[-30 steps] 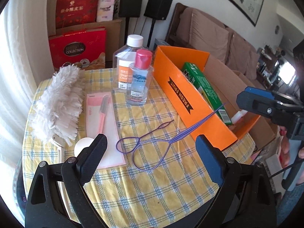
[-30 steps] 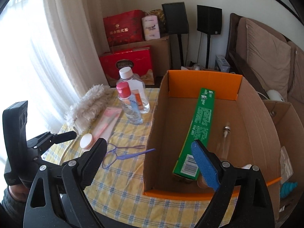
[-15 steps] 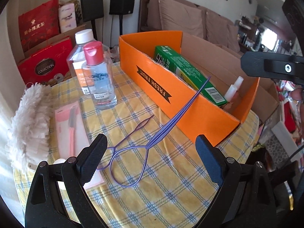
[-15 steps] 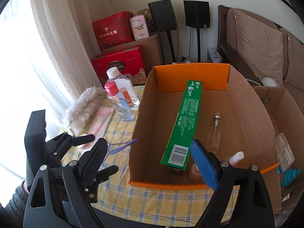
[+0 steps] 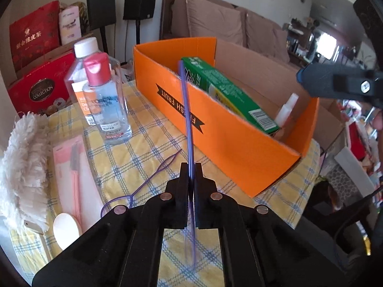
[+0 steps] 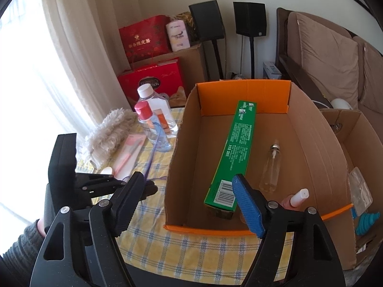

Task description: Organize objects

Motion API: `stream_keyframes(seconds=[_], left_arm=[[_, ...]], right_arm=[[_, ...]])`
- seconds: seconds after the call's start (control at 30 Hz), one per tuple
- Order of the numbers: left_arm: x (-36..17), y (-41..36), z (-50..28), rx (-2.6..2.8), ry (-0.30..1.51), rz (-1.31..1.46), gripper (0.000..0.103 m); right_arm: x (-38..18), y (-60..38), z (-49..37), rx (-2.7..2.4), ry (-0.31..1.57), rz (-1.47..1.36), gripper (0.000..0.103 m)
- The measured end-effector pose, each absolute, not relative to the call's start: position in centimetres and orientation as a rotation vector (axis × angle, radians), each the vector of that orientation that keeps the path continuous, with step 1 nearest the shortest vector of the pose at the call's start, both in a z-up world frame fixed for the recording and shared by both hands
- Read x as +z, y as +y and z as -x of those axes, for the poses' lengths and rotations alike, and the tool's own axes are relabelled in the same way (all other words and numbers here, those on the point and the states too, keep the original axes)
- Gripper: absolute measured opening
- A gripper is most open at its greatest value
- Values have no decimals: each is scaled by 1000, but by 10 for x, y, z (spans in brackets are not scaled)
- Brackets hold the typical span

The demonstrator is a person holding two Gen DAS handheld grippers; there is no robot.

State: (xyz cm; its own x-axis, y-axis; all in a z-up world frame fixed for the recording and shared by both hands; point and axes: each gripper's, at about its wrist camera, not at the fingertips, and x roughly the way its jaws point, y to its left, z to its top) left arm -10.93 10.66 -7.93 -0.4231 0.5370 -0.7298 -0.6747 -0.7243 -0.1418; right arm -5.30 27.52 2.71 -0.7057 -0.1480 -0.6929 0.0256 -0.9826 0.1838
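Note:
My left gripper (image 5: 191,167) is shut on a purple hair-loop tool (image 5: 186,110), whose pointed end sticks up in front of the orange cardboard box (image 5: 229,141). A second purple loop tool (image 5: 153,181) lies on the yellow checked cloth just left of the jaws. The left gripper also shows in the right wrist view (image 6: 149,186), left of the box (image 6: 186,129). My right gripper (image 6: 189,205) is open and empty above the box's near edge. Inside the box lie a green carton (image 6: 237,148), a clear spray bottle (image 6: 271,165) and a pink-capped bottle (image 6: 296,197).
On the cloth left of the box stand two clear bottles (image 5: 107,105), with a pink card holding a razor (image 5: 71,167), a white fluffy duster (image 5: 24,167) and a white round lid (image 5: 67,226). A second open carton (image 6: 359,167) stands right of the box.
My left gripper has closed on one purple loop tool and lifted it, so it now stands upright. The right gripper stays open, a little nearer the box's front edge.

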Motion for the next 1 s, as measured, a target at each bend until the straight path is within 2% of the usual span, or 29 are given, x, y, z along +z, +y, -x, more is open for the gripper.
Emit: stream_keyframes(seconds=[0.17,0.33,0.43,0.57,0.8,0.93,1.0], left_arm=[[-57,72,100,2202,80,1014,3],[-38,26,101,2299,-12,1017,3],[-35,2,95,2357,-57,1041,3],[-41,-28,90,2414,-137,1109,3],[-60,-65,86,2437,-264,1178,3],[-67,-76,82,2422,-309,1189,3],[-69,-79,83,2419,-320,1194,3]], right_arm=[[31,256,54,-2762,-227,-1127,68],[23,223,66,-2685,-173,-1131,67],[14,204,80,-2617,-161,-1145,61],[-5,175,104,-2525,-130,-1198,59],[-57,133,141,-2443,115,-1334,59],[-74,119,149,-2395,311,-1370,69],[-77,112,150,-2365,403,-1381,70]])
